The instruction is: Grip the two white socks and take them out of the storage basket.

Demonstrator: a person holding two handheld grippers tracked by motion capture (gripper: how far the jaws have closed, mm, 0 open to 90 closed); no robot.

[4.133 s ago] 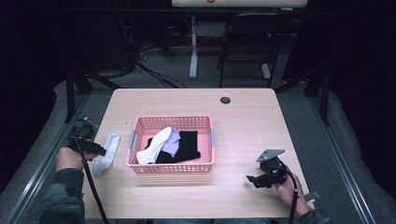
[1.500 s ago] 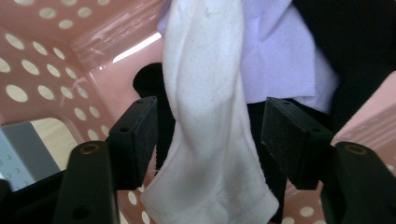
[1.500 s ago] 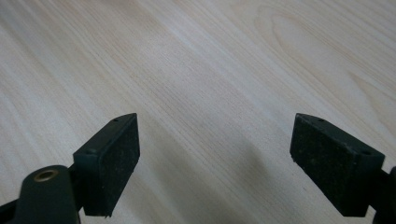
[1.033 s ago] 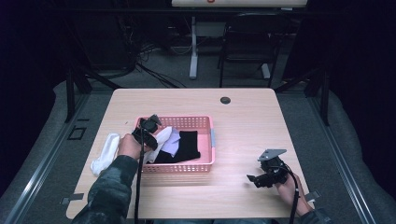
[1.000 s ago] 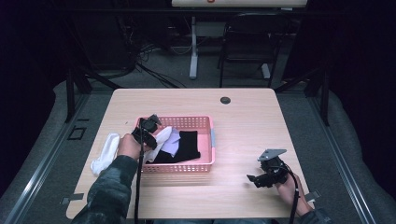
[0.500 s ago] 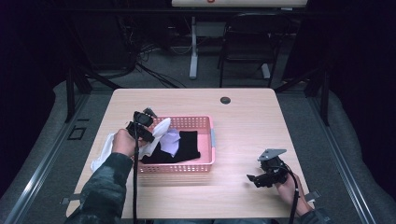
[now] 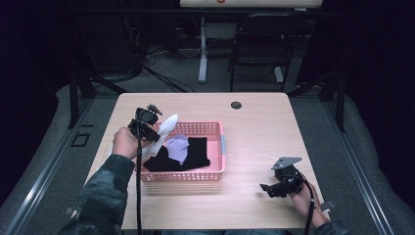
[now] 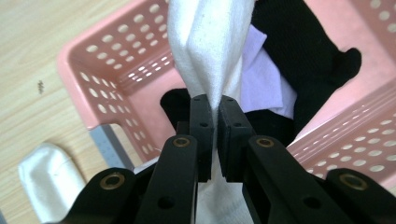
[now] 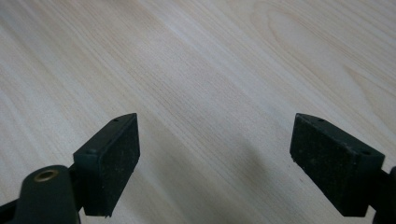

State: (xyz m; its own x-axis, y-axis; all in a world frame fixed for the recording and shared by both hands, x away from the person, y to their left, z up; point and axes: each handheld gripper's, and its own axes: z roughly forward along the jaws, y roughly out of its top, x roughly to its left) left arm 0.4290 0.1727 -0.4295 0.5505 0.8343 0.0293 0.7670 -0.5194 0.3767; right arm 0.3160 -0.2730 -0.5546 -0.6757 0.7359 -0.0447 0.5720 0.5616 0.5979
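- now the wooden table (image 7: 254, 122) carries the same layout as a second ago, with the pink basket (image 7: 215, 169) in its old spot left of centre.
- inside the basket, the black garment (image 7: 195, 152) and the pale lilac cloth (image 7: 178, 146) lie more exposed than before, since the white sock has lifted off them.
- the white sock (image 7: 165, 128) now hangs above the basket's near-left corner, its lower end trailing toward the black garment; a second ago it lay draped over the basket's contents.
- a second white sock (image 8: 49, 179) lies flat on the table just outside the basket.
- the left gripper (image 7: 152, 133) sits higher than before, jaws pinched tight on the white sock (image 8: 210, 60).
- the right gripper (image 7: 274, 188) rests unmoved at the table's near-right, jaws spread wide over bare wood, holding nothing.
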